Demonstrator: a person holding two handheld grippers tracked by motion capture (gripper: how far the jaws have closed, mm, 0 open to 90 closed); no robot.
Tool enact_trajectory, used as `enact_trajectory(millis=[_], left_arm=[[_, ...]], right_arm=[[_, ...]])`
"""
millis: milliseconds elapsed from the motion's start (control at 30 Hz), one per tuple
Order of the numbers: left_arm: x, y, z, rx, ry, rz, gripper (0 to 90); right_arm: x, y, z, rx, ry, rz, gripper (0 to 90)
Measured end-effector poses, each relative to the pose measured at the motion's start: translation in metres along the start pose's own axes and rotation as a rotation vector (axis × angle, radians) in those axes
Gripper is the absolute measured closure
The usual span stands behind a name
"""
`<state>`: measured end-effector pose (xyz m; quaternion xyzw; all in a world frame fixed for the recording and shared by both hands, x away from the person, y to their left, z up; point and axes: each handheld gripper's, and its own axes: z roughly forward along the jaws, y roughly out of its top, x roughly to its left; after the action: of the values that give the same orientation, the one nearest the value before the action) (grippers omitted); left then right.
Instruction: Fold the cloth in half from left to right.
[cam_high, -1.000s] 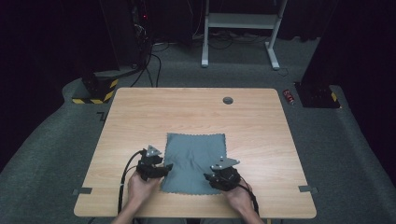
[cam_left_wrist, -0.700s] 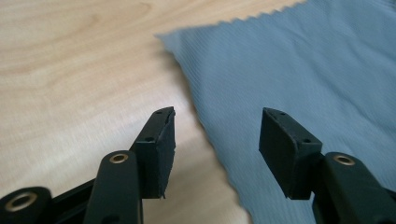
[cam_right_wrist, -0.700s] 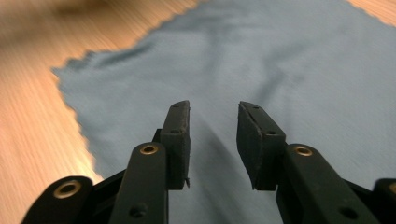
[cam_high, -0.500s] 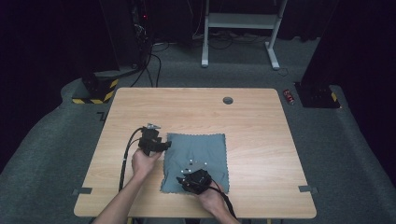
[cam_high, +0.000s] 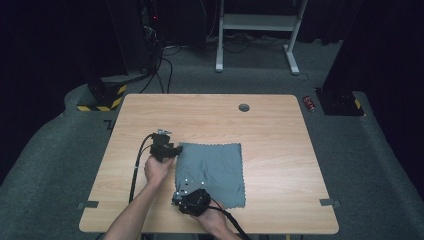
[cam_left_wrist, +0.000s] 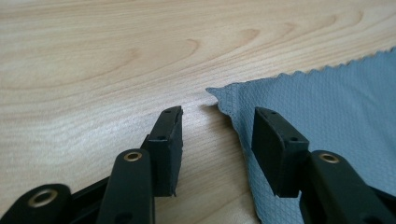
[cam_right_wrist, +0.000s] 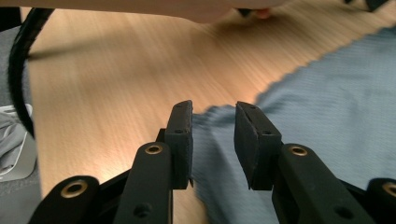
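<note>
A grey-blue cloth (cam_high: 212, 170) lies flat on the wooden table (cam_high: 280, 135). My left gripper (cam_high: 174, 149) is at the cloth's far left corner. In the left gripper view its jaws (cam_left_wrist: 218, 115) straddle that corner of the cloth (cam_left_wrist: 327, 107); they have just been closing, and the pads do not touch the fabric. My right gripper (cam_high: 180, 195) is at the cloth's near left corner. In the right gripper view its jaws (cam_right_wrist: 212, 109) stand apart around that corner of the cloth (cam_right_wrist: 327, 107), having narrowed within the last second without pressing on it.
A round cable hole (cam_high: 244, 107) sits near the table's far edge. Tape strips (cam_high: 88, 204) mark the near corners. The left gripper's black cable (cam_high: 135, 170) trails over the near left of the table. A red can (cam_high: 310, 103) lies on the floor at the right.
The left gripper moved away from the person, from the cloth's near left to its far left corner. The right gripper slid left from the near right corner to the near left one.
</note>
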<state>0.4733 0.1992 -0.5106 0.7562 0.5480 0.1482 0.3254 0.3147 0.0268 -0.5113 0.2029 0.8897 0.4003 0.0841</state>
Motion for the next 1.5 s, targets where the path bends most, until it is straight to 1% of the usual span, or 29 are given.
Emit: enact_trajectory(millis=[33, 67, 200, 300, 367, 400, 467, 533, 600, 667, 733, 767, 800, 833, 967, 1167, 1333, 1400, 1500], left_arm=[[-0.002, 0.003, 0.001, 0.015, 0.002, 0.020, 53.8], [-0.004, 0.003, 0.002, 0.007, -0.003, 0.019, 54.3], [-0.005, 0.004, 0.006, -0.011, 0.016, 0.010, 57.0], [-0.003, 0.004, 0.006, -0.018, 0.023, 0.007, 60.2], [-0.001, 0.004, 0.007, -0.021, 0.027, 0.001, 64.0], [-0.001, 0.004, 0.006, -0.021, 0.030, 0.001, 66.1], [-0.002, 0.007, 0.007, 0.002, 0.038, 0.022, 69.9], [-0.006, 0.012, 0.008, 0.035, 0.035, 0.050, 73.5], [-0.011, 0.012, 0.010, 0.032, 0.024, 0.064, 78.1], [-0.013, 0.013, 0.012, 0.029, 0.019, 0.062, 84.7], [-0.012, 0.015, 0.012, 0.044, 0.001, 0.037, 88.7], [-0.010, 0.017, 0.012, 0.058, -0.003, 0.036, 89.0], [-0.010, 0.018, 0.013, 0.063, -0.008, 0.027, 89.3], [-0.010, 0.019, 0.011, 0.062, -0.008, 0.029, 89.5], [-0.008, 0.022, 0.006, 0.037, -0.033, 0.016, 89.7], [-0.004, 0.027, -0.005, 0.013, -0.064, 0.016, 89.7], [0.000, 0.026, -0.009, 0.024, -0.062, 0.022, 89.7], [0.001, 0.026, -0.011, 0.019, -0.065, 0.024, 89.7], [0.003, 0.026, -0.016, 0.015, -0.067, 0.024, 89.8]], right_arm=[[0.002, 0.001, 0.002, 0.005, 0.005, -0.005, 66.7], [0.004, 0.001, 0.004, 0.008, 0.008, -0.016, 66.5], [0.011, 0.001, 0.009, 0.029, 0.017, -0.042, 65.7], [0.015, 0.000, 0.013, 0.046, 0.019, -0.064, 65.8], [0.018, -0.001, 0.014, 0.052, 0.000, -0.088, 69.3], [0.018, -0.001, 0.014, 0.052, -0.005, -0.092, 72.4], [0.019, 0.000, 0.014, 0.058, -0.020, -0.103, 78.1], [0.020, 0.000, 0.014, 0.062, -0.031, -0.105, 82.3], [0.020, 0.000, 0.013, 0.067, -0.047, -0.116, 86.6], [0.021, 0.000, 0.012, 0.071, -0.053, -0.112, 88.5], [0.021, -0.001, 0.012, 0.069, -0.056, -0.111, 88.9], [0.020, -0.001, 0.012, 0.069, -0.055, -0.114, 89.1], [0.020, 0.000, 0.011, 0.068, -0.054, -0.114, 89.2], [0.020, 0.000, 0.010, 0.066, -0.051, -0.108, 89.2], [0.018, 0.002, 0.003, 0.043, -0.045, -0.095, 89.3], [0.017, 0.008, -0.005, 0.021, -0.034, -0.088, 89.5], [0.019, 0.013, -0.010, 0.007, -0.023, -0.090, 89.6], [0.019, 0.014, -0.011, 0.006, -0.015, -0.078, 89.6], [0.020, 0.017, -0.010, 0.005, -0.009, -0.084, 89.6]])
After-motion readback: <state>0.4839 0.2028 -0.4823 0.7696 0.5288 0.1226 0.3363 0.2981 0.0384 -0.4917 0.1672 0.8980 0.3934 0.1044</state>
